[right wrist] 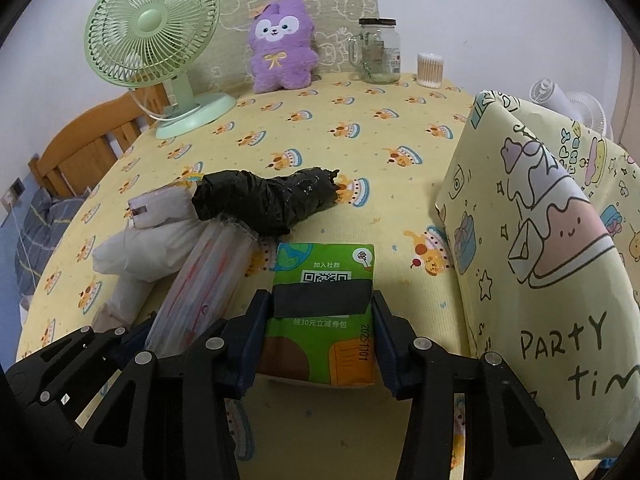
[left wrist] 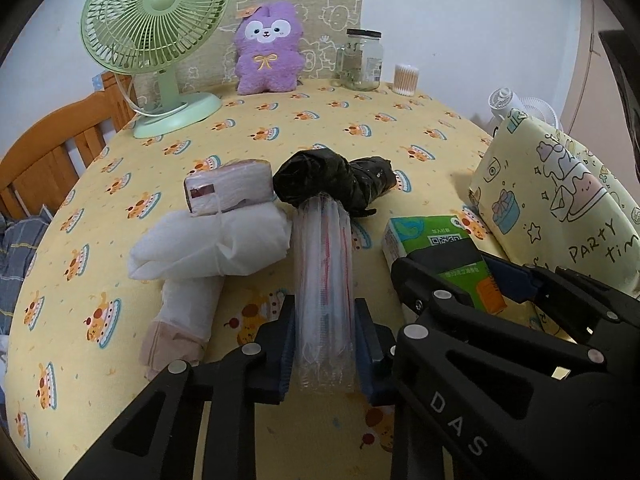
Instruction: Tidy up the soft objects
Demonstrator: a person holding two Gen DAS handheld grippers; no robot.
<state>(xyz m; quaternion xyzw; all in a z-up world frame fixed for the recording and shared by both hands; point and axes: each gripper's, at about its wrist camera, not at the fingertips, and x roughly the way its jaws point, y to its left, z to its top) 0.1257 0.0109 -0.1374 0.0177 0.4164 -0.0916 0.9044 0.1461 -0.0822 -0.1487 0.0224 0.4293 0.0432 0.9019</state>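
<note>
My left gripper [left wrist: 322,344] is shut on a clear plastic roll with red marks [left wrist: 323,280], whose far end touches a black plastic bundle [left wrist: 332,182]. My right gripper [right wrist: 320,336] is shut on a green tissue pack [right wrist: 324,312], which also shows in the left wrist view [left wrist: 440,256]. The clear roll [right wrist: 208,280] lies left of the pack in the right wrist view, by the black bundle [right wrist: 268,200]. A white soft bundle [left wrist: 208,244] with a pinkish packet [left wrist: 228,186] on it lies to the left. A purple plush [left wrist: 266,50] sits at the back.
A yellow "Party time" bag [right wrist: 540,240] stands at the right. A green desk fan [left wrist: 156,28], a glass jar [left wrist: 362,60] and a cotton swab tub [left wrist: 406,79] stand at the back of the yellow patterned tablecloth [left wrist: 320,128]. A wooden rail [left wrist: 52,152] is at the left.
</note>
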